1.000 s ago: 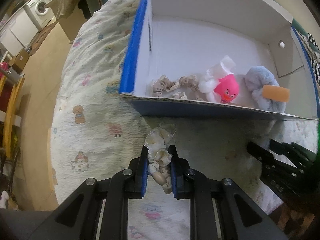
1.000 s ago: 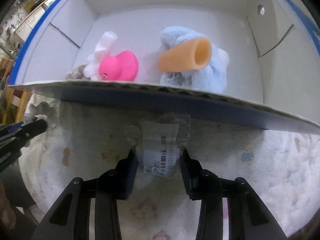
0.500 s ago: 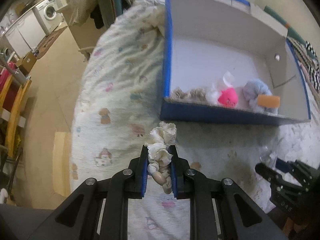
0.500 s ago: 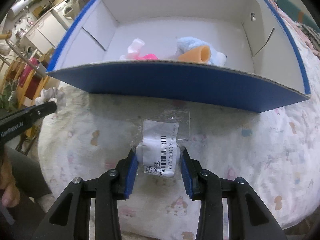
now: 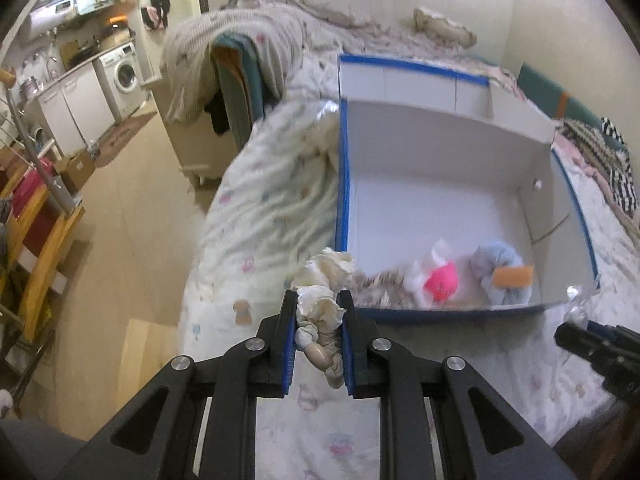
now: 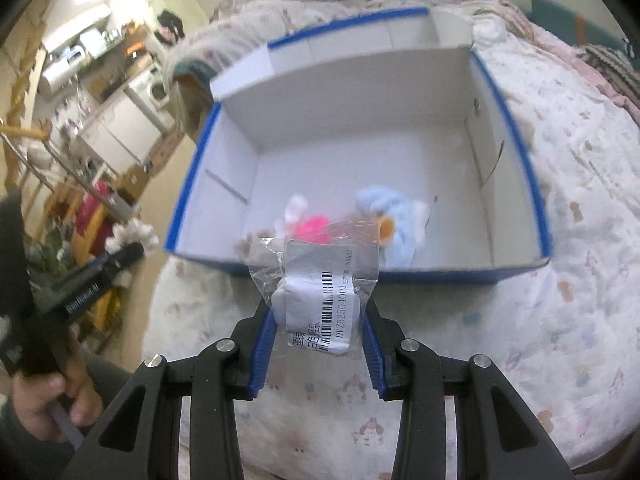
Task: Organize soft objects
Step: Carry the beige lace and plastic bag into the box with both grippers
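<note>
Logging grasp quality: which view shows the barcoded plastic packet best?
The right wrist view: the packet sits large between the right gripper fingers, label readable. The left wrist view shows only a crinkled plastic corner at the edge.

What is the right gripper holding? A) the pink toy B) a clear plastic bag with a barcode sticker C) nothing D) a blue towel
B: the right gripper is shut on the clear plastic bag with a barcode label, while the pink toy lies inside the box.
</note>
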A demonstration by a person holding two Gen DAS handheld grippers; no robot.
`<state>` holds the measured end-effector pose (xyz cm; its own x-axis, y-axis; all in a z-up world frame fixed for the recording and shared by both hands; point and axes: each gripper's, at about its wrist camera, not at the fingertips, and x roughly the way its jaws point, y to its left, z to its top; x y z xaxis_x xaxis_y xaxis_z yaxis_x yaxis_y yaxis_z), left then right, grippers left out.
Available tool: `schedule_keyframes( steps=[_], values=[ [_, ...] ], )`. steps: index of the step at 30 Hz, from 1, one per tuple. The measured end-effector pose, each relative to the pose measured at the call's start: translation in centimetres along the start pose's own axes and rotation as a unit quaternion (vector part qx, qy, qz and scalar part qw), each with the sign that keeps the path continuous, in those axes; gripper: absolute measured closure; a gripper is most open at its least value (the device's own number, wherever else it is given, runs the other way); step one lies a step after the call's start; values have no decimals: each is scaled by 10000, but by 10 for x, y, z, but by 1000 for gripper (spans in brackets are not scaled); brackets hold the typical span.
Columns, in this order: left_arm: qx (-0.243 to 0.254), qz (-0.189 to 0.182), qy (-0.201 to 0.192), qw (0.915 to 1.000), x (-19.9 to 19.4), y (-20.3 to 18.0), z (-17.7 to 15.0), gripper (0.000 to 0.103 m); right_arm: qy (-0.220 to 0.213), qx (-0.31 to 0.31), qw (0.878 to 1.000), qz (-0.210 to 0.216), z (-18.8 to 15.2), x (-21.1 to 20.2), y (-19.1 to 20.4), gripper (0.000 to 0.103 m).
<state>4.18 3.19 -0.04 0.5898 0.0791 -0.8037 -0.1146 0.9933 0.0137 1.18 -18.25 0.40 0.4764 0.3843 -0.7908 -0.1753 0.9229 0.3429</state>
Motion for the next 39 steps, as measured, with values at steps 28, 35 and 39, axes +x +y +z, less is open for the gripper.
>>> schedule_keyframes(
  steps=[28, 35, 39],
  values=[
    [623, -538, -545, 9951, 8, -70, 74, 86, -436, 428, 9980, 158, 69, 19, -30, 61],
    [458, -948, 103, 9944, 57, -77, 60, 86, -150, 484, 9987, 83, 68, 45, -38, 61],
    [564, -944, 200, 9937, 67, -85, 55, 86, 20, 533, 9986, 25, 66, 58, -42, 61]
  ],
)
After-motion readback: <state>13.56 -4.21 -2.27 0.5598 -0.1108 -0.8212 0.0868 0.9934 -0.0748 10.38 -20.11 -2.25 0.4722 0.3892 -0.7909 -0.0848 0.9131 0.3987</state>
